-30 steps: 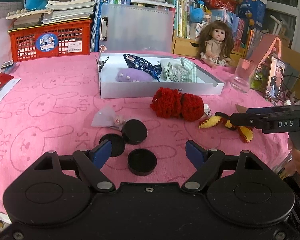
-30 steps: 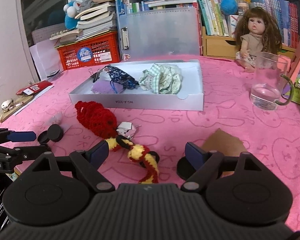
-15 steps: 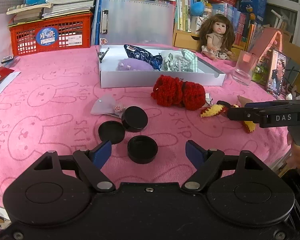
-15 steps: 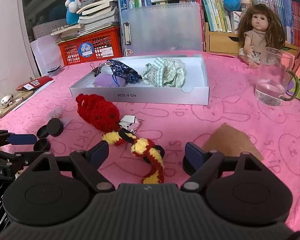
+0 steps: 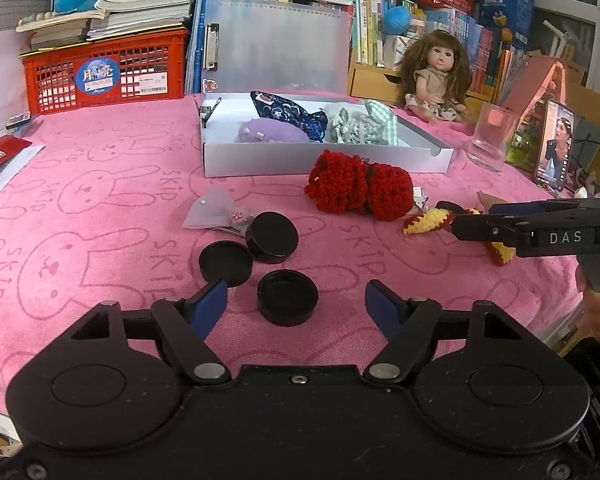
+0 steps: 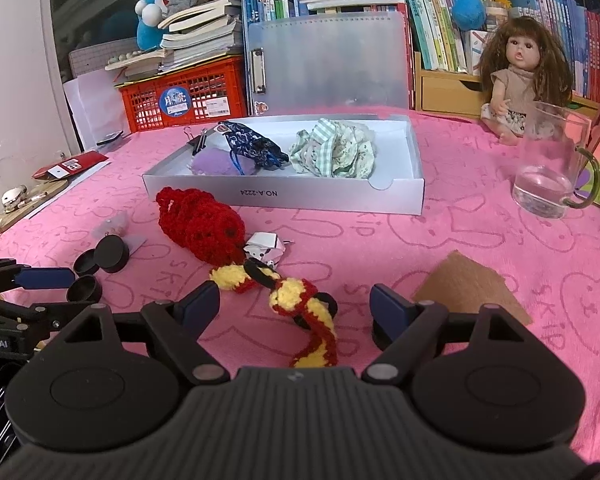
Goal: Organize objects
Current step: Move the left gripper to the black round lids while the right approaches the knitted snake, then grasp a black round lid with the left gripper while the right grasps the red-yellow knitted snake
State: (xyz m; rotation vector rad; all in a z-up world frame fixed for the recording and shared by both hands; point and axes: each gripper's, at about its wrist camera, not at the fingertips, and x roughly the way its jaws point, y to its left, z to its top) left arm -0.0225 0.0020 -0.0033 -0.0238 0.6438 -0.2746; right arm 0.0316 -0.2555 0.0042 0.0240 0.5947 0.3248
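My left gripper (image 5: 296,305) hovers low over the pink cloth, jaws closing. A black round cap (image 5: 287,298) lies between the blue pads, untouched. Two more black caps (image 5: 225,262) (image 5: 274,236) lie just beyond. My right gripper (image 6: 295,308) is open and narrowing slightly, and a yellow-and-red crocheted band (image 6: 300,304) lies between its fingers. A red crocheted piece (image 6: 200,228) (image 5: 360,188) lies in front of the white box (image 6: 284,196) (image 5: 324,162), which holds purple, navy and green cloth items.
A glass mug (image 6: 548,168) and a doll (image 6: 520,76) stand at the right, with a phone (image 5: 554,144) propped nearby. A brown card (image 6: 472,292) lies by the right finger. A translucent pouch (image 5: 212,212) lies left of the caps. A red crate (image 5: 104,72) and books line the back.
The left jaws have drawn in a little around the nearest black cap. The right jaws are slightly narrower. Both hands have barely moved, and the objects lie where they were.
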